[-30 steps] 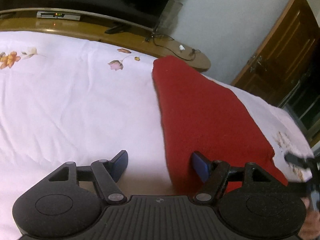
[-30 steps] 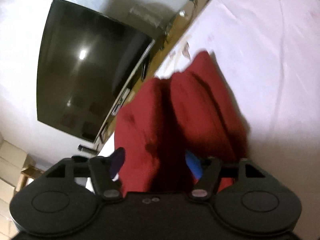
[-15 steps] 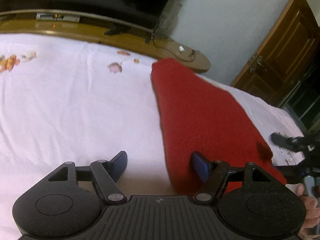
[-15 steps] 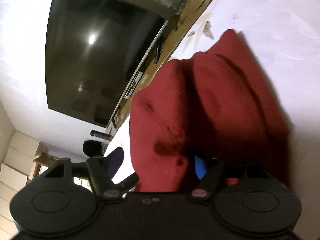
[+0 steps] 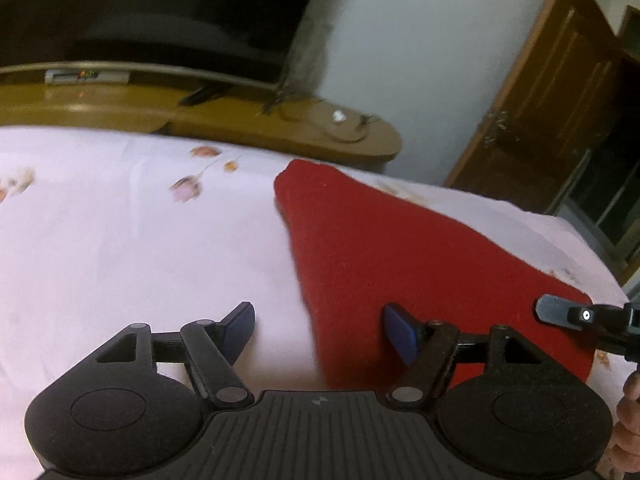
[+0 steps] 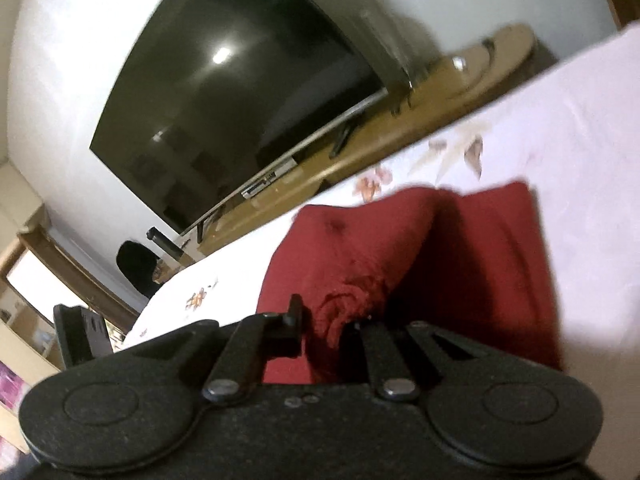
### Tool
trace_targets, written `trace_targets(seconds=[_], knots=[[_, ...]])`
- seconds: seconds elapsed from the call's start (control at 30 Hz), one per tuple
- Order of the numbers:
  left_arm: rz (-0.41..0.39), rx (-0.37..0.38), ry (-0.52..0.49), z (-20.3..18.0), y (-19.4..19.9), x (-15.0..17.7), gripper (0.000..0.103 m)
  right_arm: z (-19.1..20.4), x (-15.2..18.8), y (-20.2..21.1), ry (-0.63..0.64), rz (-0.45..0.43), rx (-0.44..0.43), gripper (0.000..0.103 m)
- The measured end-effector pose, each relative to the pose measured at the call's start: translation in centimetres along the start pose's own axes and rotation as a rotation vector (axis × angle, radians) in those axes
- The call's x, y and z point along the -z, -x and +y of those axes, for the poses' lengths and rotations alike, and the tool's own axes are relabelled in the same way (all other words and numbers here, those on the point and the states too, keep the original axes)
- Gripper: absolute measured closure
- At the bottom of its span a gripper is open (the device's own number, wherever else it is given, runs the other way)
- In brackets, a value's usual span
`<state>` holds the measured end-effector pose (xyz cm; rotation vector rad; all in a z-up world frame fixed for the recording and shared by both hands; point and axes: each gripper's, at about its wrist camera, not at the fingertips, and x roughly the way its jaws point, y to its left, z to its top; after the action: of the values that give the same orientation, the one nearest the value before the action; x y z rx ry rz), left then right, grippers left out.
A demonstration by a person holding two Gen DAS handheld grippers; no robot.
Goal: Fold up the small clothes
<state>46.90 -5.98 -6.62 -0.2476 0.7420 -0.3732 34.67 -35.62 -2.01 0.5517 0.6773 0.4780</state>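
A red garment [image 5: 380, 248] lies flat on the white flowered bed sheet [image 5: 120, 240]. My left gripper [image 5: 320, 332] is open and low over the sheet, with its right finger over the garment's near left edge and its left finger over bare sheet. My right gripper [image 6: 332, 324] is shut on a bunched corner of the red garment [image 6: 352, 304] and holds it up off the bed; the rest of the cloth [image 6: 480, 248] drapes behind. The right gripper's fingertip [image 5: 556, 312] shows at the garment's near right corner in the left wrist view.
A wooden TV stand [image 5: 200, 120] with a large dark television [image 6: 240, 80] runs along the far side of the bed. A brown wooden door [image 5: 552, 92] stands at the right. A hand [image 5: 628, 400] shows at the right edge.
My right gripper has closed on the garment's corner, which now bunches between its fingers, and its view has tilted. My left gripper stays open in the same place.
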Motion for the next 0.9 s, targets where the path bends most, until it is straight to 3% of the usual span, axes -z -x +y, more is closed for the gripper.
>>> trace_targets(seconds=[0.07, 0.17, 0.27, 0.3, 0.33, 0.37, 0.4, 0.47, 0.53, 0.63, 0.9], knots=[[-0.001, 0.018, -0.026, -1.3, -0.1, -0.1, 0.032, -0.3, -0.2, 1.7, 0.004, -0.017, 0.009, 0.094], [0.051, -0.018, -0.073, -2.9, -1.4, -0.1, 0.032, -1.9, -0.2, 2.3, -0.026, -0.016, 0.049, 0.094], [0.074, -0.06, -0.066, -3.1, -2.2, 0.0, 0.026, -5.3, 0.6, 0.0, -0.144, 0.077, 0.094, 0.089], [0.07, -0.059, -0.053, -2.9, -2.1, 0.0, 0.026, -6.2, 1.0, -0.7, -0.183, 0.095, 0.097, 0.076], [0.061, -0.056, -0.045, -2.6, -1.8, 0.0, 0.026, -6.7, 1.1, -0.7, -0.223, 0.088, 0.095, 0.075], [0.052, -0.064, -0.047, -2.5, -1.5, 0.2, 0.026, -6.9, 1.1, 0.1, -0.26, 0.052, 0.077, 0.066], [0.039, -0.076, -0.043, -2.3, -1.2, 0.3, 0.026, -6.9, 1.1, 1.1, -0.277, 0.003, 0.066, 0.047], [0.023, -0.073, -0.003, -1.1, -0.6, 0.5, 0.026, -7.0, 1.5, 3.6, -0.328, -0.083, 0.031, 0.032], [0.024, -0.08, 0.039, 0.0, -0.3, 1.0, 0.026, -7.5, 2.7, 5.5, -0.39, -0.095, -0.022, 0.032], [0.013, -0.085, 0.063, 0.8, 0.3, 1.4, 0.026, -8.1, 4.9, 6.8, -0.432, -0.041, -0.065, 0.038], [0.049, -0.088, 0.076, 1.6, -0.4, 1.4, 0.026, -8.4, 5.1, 2.6, -0.483, 0.057, -0.139, 0.038]])
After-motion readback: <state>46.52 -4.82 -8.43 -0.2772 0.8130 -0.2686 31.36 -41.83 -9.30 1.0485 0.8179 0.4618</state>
